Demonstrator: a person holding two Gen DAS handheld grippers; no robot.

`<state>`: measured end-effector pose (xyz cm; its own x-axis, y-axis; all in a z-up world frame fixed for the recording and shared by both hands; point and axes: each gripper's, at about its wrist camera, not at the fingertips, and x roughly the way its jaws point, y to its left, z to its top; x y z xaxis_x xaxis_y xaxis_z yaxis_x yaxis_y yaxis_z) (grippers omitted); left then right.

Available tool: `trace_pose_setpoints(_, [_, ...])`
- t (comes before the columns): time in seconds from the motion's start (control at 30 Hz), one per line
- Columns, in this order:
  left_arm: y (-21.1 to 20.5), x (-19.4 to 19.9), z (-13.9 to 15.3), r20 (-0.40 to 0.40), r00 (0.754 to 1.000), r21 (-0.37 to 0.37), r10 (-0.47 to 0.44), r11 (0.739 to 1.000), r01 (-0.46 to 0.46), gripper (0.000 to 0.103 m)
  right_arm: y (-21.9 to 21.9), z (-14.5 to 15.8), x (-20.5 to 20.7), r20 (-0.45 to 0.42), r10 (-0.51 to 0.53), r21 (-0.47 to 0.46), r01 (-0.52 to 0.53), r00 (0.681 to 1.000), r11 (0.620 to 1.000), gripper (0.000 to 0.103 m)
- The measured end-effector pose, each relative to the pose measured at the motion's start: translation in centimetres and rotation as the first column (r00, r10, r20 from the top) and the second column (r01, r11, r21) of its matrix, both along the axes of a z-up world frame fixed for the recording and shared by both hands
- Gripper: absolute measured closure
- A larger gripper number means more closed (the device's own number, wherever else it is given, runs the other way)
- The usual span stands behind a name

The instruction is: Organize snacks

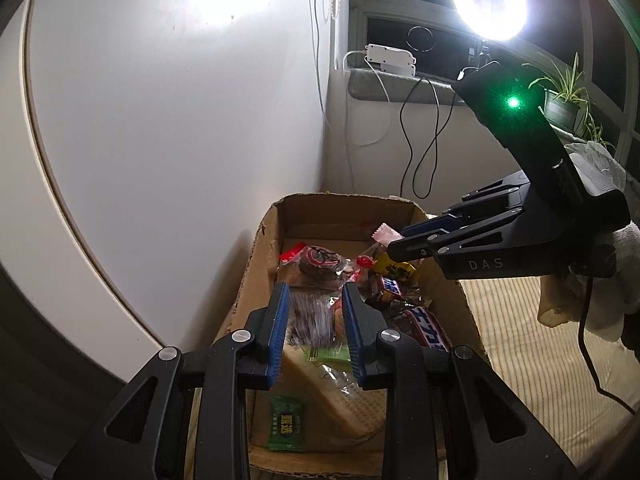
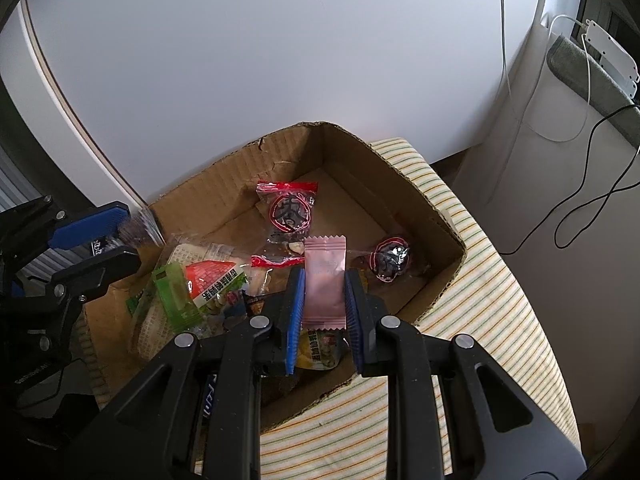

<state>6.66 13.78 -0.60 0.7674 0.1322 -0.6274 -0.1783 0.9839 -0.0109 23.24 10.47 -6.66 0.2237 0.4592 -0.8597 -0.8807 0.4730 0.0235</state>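
Note:
A cardboard box [image 1: 272,220] [image 2: 400,168] holds several wrapped snacks. My left gripper [image 1: 314,322] is shut on a clear, dark-printed snack packet [image 1: 312,320] above the box's near end; the packet also shows in the right wrist view [image 2: 140,228]. My right gripper [image 2: 325,300] is shut on a pink sachet [image 2: 324,280] and holds it upright over the box; it also shows in the left wrist view [image 1: 386,235]. Below lie a red-trimmed dark snack [image 2: 290,210], a round dark sweet [image 2: 390,260], a green sachet [image 1: 286,426] and a blue-and-white bar [image 1: 430,330].
The box stands on a striped cloth surface [image 2: 480,280] against a white wall [image 1: 180,100]. A bright ring lamp [image 1: 490,0], a windowsill with a white power strip [image 1: 390,58], hanging cables and a potted plant [image 1: 564,96] are at the back right.

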Motion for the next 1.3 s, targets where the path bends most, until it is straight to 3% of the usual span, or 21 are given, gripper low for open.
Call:
trace_pose_setpoints(0.2, [-0.1,-0.2,0.0,0.001,1.000,0.013,0.002,1.000,-0.002,0.075,0.1,0.0,-0.2,0.006,0.000,-0.003,0.000,1.000,1.000,0.082])
trace_pose_setpoints(0.27, [-0.1,-0.3,0.1,0.002,1.000,0.017,0.003,1.000,-0.003,0.069,0.1,0.1,-0.3,0.011,0.000,-0.002,0.000,1.000,1.000,0.071])
trace_pose_setpoints(0.33, [-0.1,-0.3,0.1,0.003,1.000,0.019,0.005,1.000,-0.005,0.063,0.0,0.3,-0.5,0.030,-0.001,0.004,0.001,1.000,1.000,0.049])
trace_pose_setpoints(0.43, [-0.2,-0.5,0.2,0.009,1.000,0.023,0.009,1.000,-0.010,0.048,-0.1,0.8,-0.7,0.058,-0.011,0.017,0.010,0.998,1.000,0.031])
trace_pose_setpoints(0.53, [-0.2,-0.7,0.4,0.016,1.000,0.030,0.012,0.999,-0.012,0.042,-0.3,1.1,-0.7,0.066,-0.018,0.026,0.016,0.998,1.000,0.021])
trace_pose_setpoints(0.6, [-0.2,-0.8,0.5,0.019,1.000,0.037,0.017,0.999,-0.018,0.034,-0.4,1.4,-0.8,0.071,-0.020,0.029,0.018,0.997,0.999,0.019])
trace_pose_setpoints(0.8, [-0.3,-1.3,0.9,0.025,0.999,0.044,0.026,0.999,-0.027,0.030,-0.7,1.9,-1.3,0.086,-0.030,0.032,0.027,0.996,0.999,0.017])
trace_pose_setpoints(1.3, [-0.9,-3.1,2.3,0.057,0.998,0.057,0.031,0.998,-0.034,0.029,-3.5,4.0,-3.3,0.123,-0.073,0.105,0.060,0.990,0.993,0.016])
